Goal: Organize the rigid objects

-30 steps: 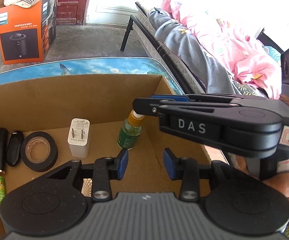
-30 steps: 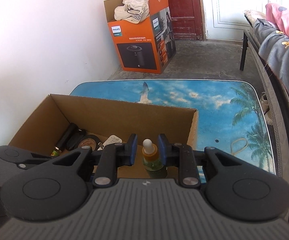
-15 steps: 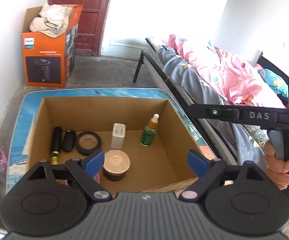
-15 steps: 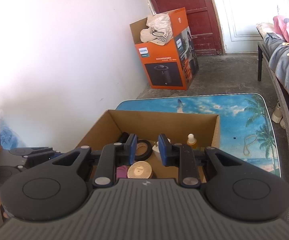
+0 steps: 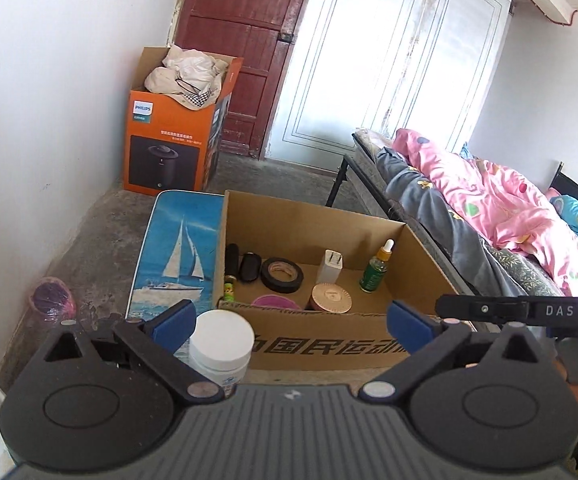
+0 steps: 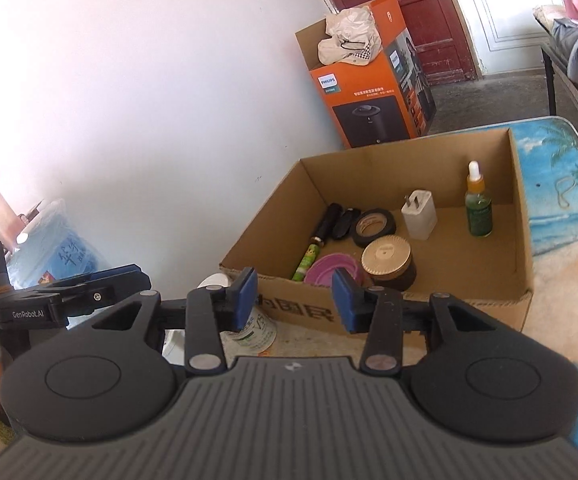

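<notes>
Cardboard box [image 5: 321,344] on the sea-print table [image 5: 177,248] now holds the dropper bottle [image 5: 376,267], upright at its two o'clock corner, which the right gripper [image 6: 295,298] carried a second ago. Both claws have pulled back: the left gripper [image 5: 289,322] has just been opening wide, the right to a moderate gap, nothing between either. White-lidded jar [image 5: 220,346] outside at seven o'clock looks next.

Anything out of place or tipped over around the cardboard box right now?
One thing: a white-lidded jar stands outside the cardboard box, against its near wall, while the other items sit inside. The dropper bottle and charger stand upright; nothing looks spilled.
</notes>
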Demonstrator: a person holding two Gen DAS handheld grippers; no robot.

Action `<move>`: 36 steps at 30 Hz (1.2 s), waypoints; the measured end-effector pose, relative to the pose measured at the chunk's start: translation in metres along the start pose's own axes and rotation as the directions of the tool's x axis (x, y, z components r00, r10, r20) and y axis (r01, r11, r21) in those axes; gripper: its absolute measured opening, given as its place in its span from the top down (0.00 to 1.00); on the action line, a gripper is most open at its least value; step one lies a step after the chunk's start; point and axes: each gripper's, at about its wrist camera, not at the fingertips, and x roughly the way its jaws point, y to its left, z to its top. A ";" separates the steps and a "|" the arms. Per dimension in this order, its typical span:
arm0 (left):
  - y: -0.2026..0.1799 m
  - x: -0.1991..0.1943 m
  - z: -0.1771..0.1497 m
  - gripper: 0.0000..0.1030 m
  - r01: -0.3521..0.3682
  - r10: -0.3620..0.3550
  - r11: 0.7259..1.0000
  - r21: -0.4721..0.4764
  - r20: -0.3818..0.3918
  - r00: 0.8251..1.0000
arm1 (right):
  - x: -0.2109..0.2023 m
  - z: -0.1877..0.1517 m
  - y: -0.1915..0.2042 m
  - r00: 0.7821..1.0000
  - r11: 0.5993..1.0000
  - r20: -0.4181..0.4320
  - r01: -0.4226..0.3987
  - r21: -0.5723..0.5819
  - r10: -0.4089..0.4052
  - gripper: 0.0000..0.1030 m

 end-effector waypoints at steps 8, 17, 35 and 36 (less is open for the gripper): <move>0.006 0.021 -0.043 0.01 -0.069 0.072 0.994 0.087 -0.035 0.997 | 0.043 -0.019 0.026 0.997 0.997 -0.061 -0.036 0.065 0.040 0.60; 0.008 0.045 -0.057 0.03 -0.188 0.195 0.962 0.201 -0.020 0.981 | 0.093 -0.012 0.045 0.993 0.991 -0.088 -0.068 0.117 0.078 0.60; 0.029 0.079 -0.051 0.46 -0.153 0.165 0.982 0.111 -0.102 0.981 | 0.163 -0.008 0.045 0.985 0.979 -0.151 -0.057 0.193 0.087 0.61; 0.029 0.080 -0.051 0.47 -0.154 0.165 0.982 0.108 -0.101 0.981 | 0.165 -0.008 0.045 0.984 0.979 -0.155 -0.056 0.195 0.087 0.62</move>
